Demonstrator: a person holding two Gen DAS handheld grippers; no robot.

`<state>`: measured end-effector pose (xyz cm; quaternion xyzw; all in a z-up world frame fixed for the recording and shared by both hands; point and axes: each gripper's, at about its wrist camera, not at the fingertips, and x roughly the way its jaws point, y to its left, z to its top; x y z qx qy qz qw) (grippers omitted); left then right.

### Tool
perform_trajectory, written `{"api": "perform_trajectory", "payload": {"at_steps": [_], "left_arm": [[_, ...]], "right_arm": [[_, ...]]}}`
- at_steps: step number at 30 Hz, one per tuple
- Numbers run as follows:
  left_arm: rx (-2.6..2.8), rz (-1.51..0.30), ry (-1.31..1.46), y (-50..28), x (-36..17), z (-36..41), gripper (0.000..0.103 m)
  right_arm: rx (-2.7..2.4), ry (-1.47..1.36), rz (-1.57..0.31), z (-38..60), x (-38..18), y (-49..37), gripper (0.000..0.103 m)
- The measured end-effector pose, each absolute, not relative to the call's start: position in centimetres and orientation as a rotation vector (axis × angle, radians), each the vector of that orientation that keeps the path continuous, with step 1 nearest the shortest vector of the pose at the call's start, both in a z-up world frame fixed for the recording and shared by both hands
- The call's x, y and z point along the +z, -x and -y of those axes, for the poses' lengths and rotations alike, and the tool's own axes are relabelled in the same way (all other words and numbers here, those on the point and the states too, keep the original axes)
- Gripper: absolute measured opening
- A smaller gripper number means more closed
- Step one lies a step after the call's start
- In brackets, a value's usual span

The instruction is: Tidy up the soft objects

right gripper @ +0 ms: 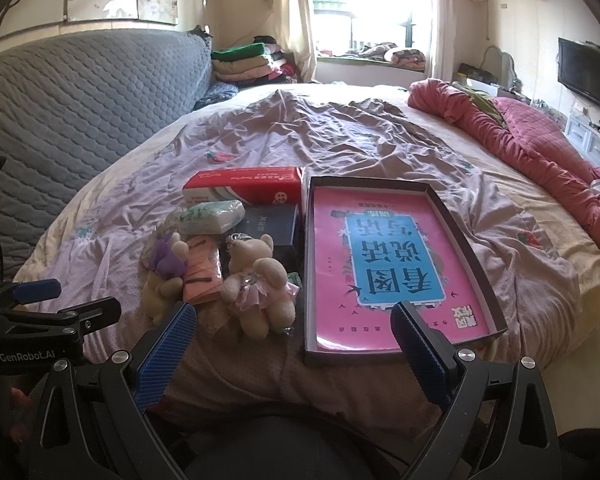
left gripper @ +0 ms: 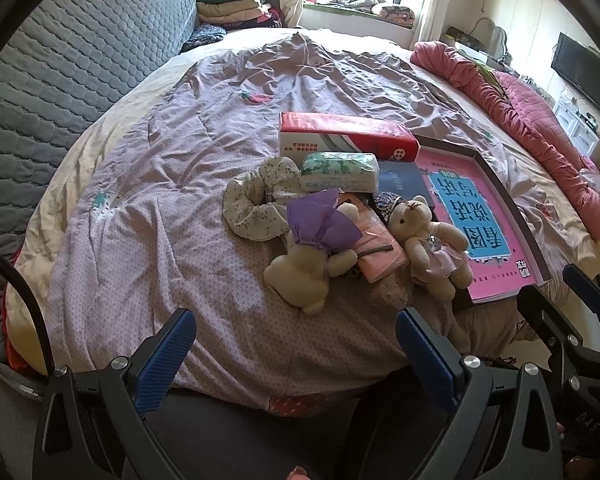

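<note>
Both the left gripper and right gripper are held spread and empty at the bed's near edge, beyond which two teddy bears, a floral scrunchie and tissue packs are clustered beside a boxed pink book.

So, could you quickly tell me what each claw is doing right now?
Left claw: open, holding nothing.
Right claw: open, holding nothing.
</note>
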<state>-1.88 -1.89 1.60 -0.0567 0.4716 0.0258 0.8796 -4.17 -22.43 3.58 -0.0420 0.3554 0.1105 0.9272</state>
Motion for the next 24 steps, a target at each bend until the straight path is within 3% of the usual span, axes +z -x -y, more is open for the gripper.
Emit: {"api": "perform_trajectory", "payload": {"at_steps": [24], "left_arm": [[0.053, -1.047, 0.153, -0.1, -1.6, 1.0, 0.1]], "right_arm": [[0.255, 0.081, -0.787, 21.9, 1.8, 2.1, 0.098]]}}
